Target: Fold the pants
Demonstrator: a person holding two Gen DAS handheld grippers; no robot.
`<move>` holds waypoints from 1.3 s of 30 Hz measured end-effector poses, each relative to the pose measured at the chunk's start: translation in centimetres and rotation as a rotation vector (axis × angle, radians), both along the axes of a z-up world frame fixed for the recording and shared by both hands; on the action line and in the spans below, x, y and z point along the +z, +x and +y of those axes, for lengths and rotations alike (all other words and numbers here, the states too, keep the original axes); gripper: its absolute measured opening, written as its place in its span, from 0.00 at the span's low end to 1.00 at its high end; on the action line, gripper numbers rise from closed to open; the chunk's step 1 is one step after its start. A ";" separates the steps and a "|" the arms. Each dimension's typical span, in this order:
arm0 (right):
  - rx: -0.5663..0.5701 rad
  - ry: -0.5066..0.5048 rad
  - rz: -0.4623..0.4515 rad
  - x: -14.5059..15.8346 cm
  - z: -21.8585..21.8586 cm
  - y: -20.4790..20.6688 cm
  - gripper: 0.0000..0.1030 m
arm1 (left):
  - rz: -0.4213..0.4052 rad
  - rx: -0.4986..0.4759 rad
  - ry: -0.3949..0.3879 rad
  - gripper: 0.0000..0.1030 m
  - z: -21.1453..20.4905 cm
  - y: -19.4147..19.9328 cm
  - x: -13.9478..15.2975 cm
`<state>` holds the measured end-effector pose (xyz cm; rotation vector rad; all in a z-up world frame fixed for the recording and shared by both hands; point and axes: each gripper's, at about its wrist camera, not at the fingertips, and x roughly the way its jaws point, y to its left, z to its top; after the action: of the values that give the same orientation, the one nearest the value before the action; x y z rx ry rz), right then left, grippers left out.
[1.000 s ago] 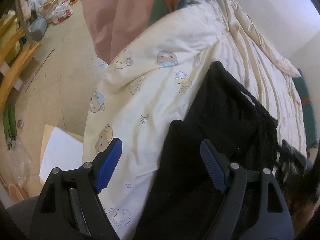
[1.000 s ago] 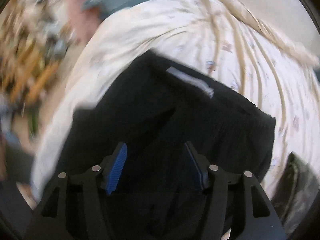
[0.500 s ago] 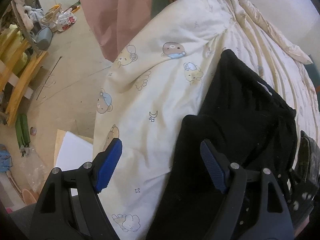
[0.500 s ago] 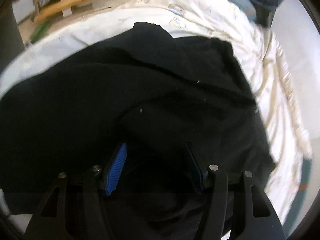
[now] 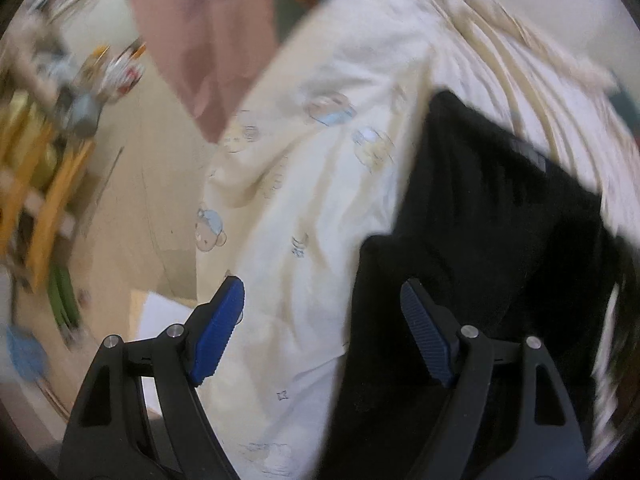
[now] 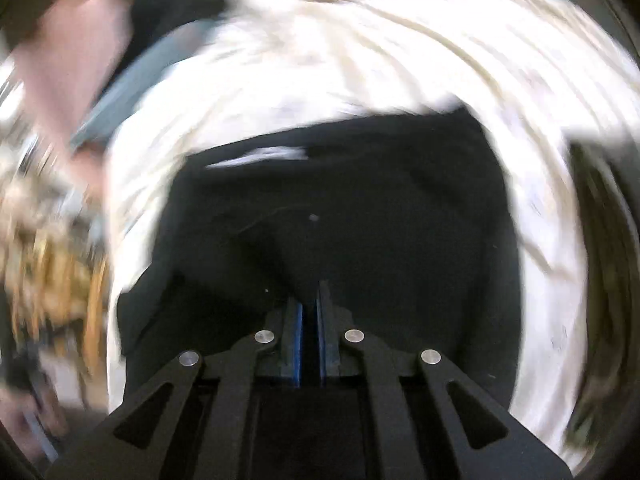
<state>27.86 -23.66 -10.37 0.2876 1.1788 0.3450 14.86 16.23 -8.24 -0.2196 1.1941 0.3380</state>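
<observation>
Black pants (image 5: 480, 220) lie folded on a cream bedspread printed with bears (image 5: 304, 184). My left gripper (image 5: 322, 330) is open and empty, above the bedspread at the pants' left edge; its right finger is over the black cloth. In the right wrist view the pants (image 6: 360, 200) fill the middle, with a white label near their far edge. My right gripper (image 6: 310, 312) is shut on a pinch of the black pants cloth. Both views are blurred by motion.
A pink cloth (image 5: 208, 40) hangs at the bed's far left. The floor (image 5: 132, 184) left of the bed holds yellow wooden furniture (image 5: 44, 176), clutter and a white sheet on cardboard (image 5: 160, 316). The bedspread (image 6: 360, 60) runs beyond the pants.
My right gripper has shut on the pants cloth; it was open half a second ago. Both cameras have swung, and the left gripper stays open beside the pants.
</observation>
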 end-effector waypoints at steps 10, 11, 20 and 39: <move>-0.006 -0.118 0.088 -4.0 0.3 0.8 0.05 | 0.091 -0.171 -0.316 0.72 -3.0 1.1 -4.2; -0.013 -0.115 0.090 -4.1 0.2 0.8 0.05 | 0.079 -0.169 -0.331 0.71 -3.1 1.7 -4.2; -0.005 -0.103 0.081 -3.6 -0.1 0.9 0.05 | -0.015 -0.163 -0.469 0.03 -3.1 5.4 -3.4; -0.186 0.031 0.120 -6.0 -3.3 2.8 0.05 | -0.157 0.164 -0.502 0.53 7.8 11.7 -5.7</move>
<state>30.63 -26.97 -16.37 0.4466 1.2540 0.1851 26.55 23.99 -13.97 -0.7692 1.0913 0.1538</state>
